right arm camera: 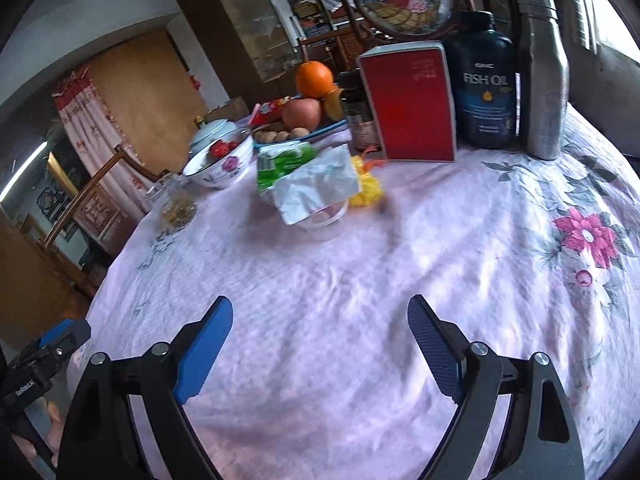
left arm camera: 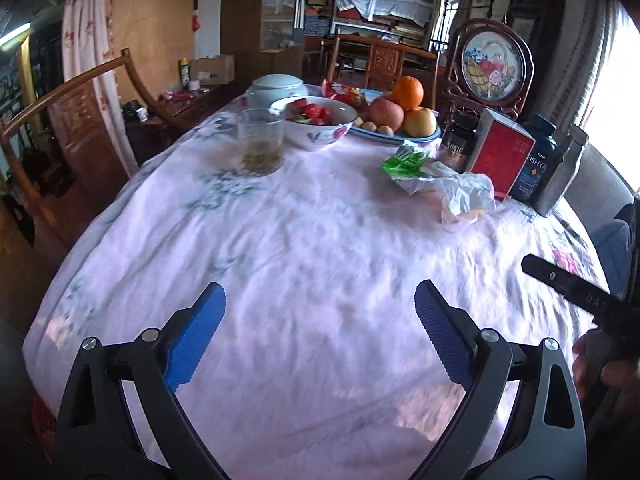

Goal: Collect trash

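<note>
A green and white wrapper (left arm camera: 406, 160) lies on the pink tablecloth beside a crumpled white tissue (left arm camera: 466, 192). In the right wrist view the green wrapper (right arm camera: 284, 162), a silvery white wrapper (right arm camera: 316, 190) and a yellow scrap (right arm camera: 366, 190) lie together in front of the red box. A clear plastic cup (left arm camera: 260, 142) with dregs stands farther left. My left gripper (left arm camera: 320, 312) is open and empty over the near cloth. My right gripper (right arm camera: 320, 328) is open and empty, short of the trash.
A flowered bowl (left arm camera: 320, 136) with red fruit, a white lidded pot (left arm camera: 276, 86) and a blue fruit plate (left arm camera: 416, 136) stand at the back. A red box (right arm camera: 412, 104), a fish oil bottle (right arm camera: 486, 84), a dark jar (left arm camera: 458, 146) and a silver flask (right arm camera: 544, 76) stand right. A wooden chair (left arm camera: 60, 120) is left.
</note>
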`<state>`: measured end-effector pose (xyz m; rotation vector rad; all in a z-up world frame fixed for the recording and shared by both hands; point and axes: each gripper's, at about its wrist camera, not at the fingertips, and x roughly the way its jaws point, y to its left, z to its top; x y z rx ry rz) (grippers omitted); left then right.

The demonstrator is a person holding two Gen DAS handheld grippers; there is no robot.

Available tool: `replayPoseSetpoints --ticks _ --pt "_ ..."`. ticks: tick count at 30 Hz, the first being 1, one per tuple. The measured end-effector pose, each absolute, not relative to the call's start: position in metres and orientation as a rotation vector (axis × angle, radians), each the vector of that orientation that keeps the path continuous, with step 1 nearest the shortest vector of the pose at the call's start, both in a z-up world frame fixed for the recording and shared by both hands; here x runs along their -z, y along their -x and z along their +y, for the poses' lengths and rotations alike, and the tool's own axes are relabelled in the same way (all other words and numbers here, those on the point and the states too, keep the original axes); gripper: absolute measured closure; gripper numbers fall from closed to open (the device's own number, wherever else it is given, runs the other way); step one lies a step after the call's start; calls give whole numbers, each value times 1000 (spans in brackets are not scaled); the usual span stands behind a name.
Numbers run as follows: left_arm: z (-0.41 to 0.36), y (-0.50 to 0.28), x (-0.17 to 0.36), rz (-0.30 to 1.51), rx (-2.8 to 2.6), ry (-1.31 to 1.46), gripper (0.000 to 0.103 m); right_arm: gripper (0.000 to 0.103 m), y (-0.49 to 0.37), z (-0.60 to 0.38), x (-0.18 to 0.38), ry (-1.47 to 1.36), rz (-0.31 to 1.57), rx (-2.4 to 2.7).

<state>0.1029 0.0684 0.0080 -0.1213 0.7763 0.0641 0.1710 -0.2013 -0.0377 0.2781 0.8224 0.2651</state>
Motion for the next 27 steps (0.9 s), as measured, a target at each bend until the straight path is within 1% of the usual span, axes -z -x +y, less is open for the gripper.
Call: replayPoseSetpoints --ticks 5,12,18,22,27 --pt "48 -148 4 804 -36 127 10 15 -186 -217 66 -302 852 -192" --pt "29 -207 26 866 37 205 10 15 -182 -219 67 -232 798 -141" --pt "36 -214 42 849 53 189 10 15 -188 -220 75 -233 814 -121" --pt "45 -214 34 808 22 181 10 15 -192 -219 81 -234 834 -102" --pt "50 -225 48 878 22 194 10 15 -192 -218 77 -242 862 -56"
